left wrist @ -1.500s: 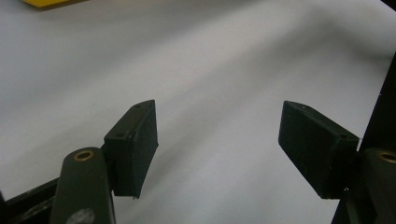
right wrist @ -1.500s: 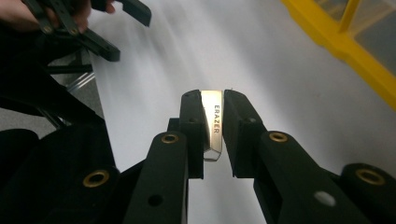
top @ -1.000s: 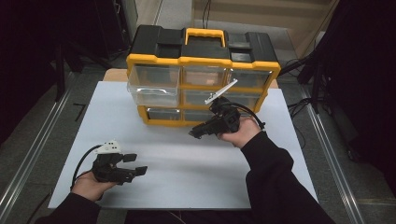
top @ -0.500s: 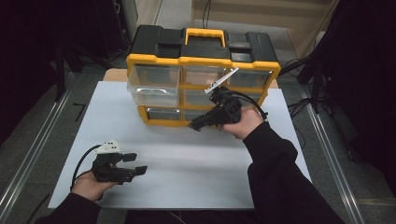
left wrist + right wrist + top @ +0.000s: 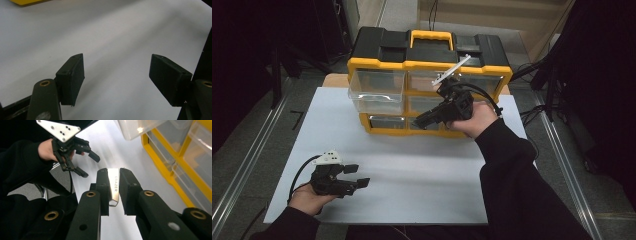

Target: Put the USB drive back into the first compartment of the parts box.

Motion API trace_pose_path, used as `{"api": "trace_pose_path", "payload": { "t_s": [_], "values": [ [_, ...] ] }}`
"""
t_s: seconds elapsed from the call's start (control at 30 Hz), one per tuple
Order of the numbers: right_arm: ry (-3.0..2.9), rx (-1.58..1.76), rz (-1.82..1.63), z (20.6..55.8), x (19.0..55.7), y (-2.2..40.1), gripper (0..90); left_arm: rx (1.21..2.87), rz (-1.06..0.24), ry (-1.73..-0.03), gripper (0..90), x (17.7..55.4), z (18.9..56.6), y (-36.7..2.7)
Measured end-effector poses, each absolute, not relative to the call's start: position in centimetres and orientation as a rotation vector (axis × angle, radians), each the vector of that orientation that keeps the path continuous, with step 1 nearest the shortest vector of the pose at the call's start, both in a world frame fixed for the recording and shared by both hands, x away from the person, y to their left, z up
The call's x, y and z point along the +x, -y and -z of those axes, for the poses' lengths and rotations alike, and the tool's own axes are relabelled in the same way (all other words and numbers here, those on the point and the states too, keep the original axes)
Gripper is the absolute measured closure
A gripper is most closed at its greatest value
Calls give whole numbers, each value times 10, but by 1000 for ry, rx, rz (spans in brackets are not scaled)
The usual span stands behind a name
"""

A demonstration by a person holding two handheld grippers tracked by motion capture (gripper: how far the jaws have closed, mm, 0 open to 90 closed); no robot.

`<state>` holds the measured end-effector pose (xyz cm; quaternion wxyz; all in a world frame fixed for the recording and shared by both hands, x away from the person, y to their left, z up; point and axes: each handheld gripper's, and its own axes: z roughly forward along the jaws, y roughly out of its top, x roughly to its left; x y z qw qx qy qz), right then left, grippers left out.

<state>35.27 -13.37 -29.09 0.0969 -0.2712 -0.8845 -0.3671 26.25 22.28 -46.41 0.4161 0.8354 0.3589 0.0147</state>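
The right gripper (image 5: 424, 120) is being lifted up and moved toward the far edge of the tabletop (image 5: 427, 175). A moment ago it was lower, in front of the bottom row of drawers. Now it is being held right in front of the middle row of the yellow and black drawer box (image 5: 429, 65). Its fingers (image 5: 102, 185) are being kept closed on a small white eraser (image 5: 113, 187), with the word ERAZER on it. One clear drawer (image 5: 377, 92) at the top left of the box is being left pulled out, so the eraser is probably being carried to a drawer.

The left gripper (image 5: 357, 175) is being kept still near the near left corner of the tabletop. Its fingers (image 5: 71, 78) are being held wide open, with nothing between them.
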Motion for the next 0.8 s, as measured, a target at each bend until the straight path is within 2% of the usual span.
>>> {"api": "trace_pose_path", "payload": {
  "t_s": [0.8],
  "values": [
    [2685,-742,1147,225,367,130,762,2099,-38,-901,295,262,464,-223]
  ]
}}
